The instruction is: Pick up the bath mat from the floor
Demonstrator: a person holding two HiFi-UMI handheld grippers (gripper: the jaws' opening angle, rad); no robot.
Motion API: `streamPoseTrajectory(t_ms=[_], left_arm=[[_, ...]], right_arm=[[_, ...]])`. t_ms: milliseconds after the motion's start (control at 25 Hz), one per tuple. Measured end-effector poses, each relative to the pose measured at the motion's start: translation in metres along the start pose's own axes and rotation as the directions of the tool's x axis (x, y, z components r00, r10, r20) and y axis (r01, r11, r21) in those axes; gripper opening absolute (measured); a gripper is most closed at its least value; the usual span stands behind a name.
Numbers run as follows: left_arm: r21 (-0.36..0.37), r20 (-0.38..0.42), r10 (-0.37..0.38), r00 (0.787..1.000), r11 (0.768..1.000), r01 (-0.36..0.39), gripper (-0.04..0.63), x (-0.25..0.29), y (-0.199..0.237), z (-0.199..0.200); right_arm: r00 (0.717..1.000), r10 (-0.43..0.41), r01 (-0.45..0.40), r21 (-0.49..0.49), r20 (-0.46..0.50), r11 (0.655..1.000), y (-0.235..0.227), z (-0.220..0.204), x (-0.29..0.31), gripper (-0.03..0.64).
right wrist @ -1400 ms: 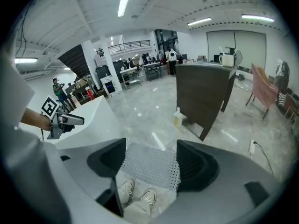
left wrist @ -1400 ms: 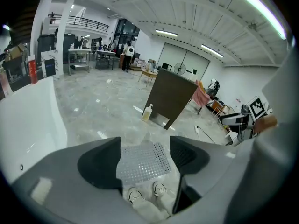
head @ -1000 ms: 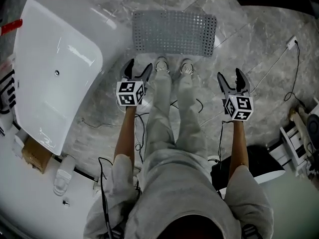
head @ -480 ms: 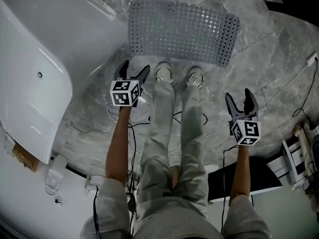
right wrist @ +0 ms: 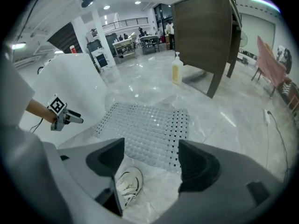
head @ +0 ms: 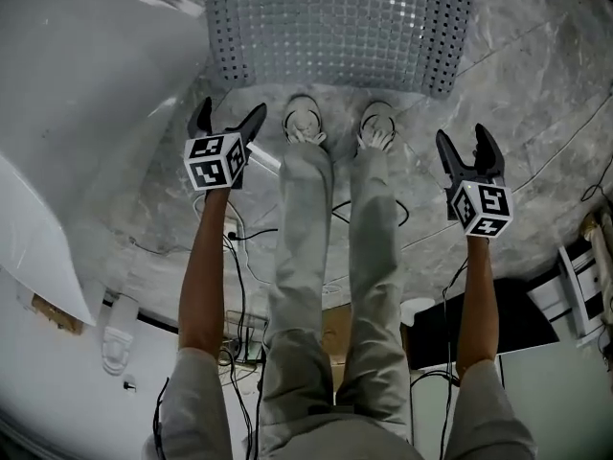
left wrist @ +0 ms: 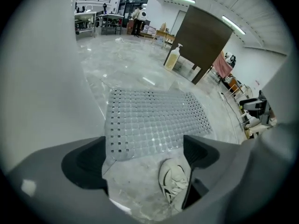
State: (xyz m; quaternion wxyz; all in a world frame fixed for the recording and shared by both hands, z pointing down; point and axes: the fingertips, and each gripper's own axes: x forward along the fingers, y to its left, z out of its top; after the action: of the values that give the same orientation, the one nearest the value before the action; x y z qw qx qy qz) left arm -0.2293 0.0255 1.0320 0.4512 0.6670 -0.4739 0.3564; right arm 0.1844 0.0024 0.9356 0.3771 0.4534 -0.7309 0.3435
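The bath mat point(head: 335, 27), pale grey and dotted with small holes, lies flat on the marble floor ahead of the person's shoes. My left gripper point(head: 230, 111) hovers just short of the mat's near left corner. Its jaws are opening and nothing is between them. My right gripper point(head: 464, 137) stands open and empty a little short of the near right corner. The left gripper view looks over the near edge of the mat point(left wrist: 154, 120) between that gripper's point(left wrist: 145, 155) jaws. The right gripper view shows the mat point(right wrist: 145, 129) beyond the open right gripper point(right wrist: 152, 160), with the left gripper point(right wrist: 63, 115) at far left.
A white bathtub point(head: 77, 113) stands close on the left of the mat. The person's shoes point(head: 306, 123) stand at the mat's near edge. Cables point(head: 239, 247) trail on the floor behind. A soap bottle point(right wrist: 177, 69) and a brown cabinet point(right wrist: 205, 36) stand beyond the mat.
The person has leaned forward, so the mat now lies closer to both grippers. The left gripper's jaws have spread wider. The right gripper's jaws stand as before.
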Motion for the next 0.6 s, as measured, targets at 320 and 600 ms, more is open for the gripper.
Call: streamPoseTrajectory(t_ms=[320, 600], left_arm=[[-0.019, -0.098, 0.056, 0.994, 0.998, -0.058, 0.538, 0.074, 0.043, -0.029], [-0.015, -0.118, 0.103, 0.988, 0.994, -0.106, 0.568, 0.142, 0.083, -0.047]], right_arm=[[0.997, -0.027, 0.029, 0.032, -0.067, 0.999, -0.029, -0.046, 0.056, 0.331], [0.993, -0.042, 0.044, 0.018, -0.108, 0.999, -0.065, -0.087, 0.119, 0.331]])
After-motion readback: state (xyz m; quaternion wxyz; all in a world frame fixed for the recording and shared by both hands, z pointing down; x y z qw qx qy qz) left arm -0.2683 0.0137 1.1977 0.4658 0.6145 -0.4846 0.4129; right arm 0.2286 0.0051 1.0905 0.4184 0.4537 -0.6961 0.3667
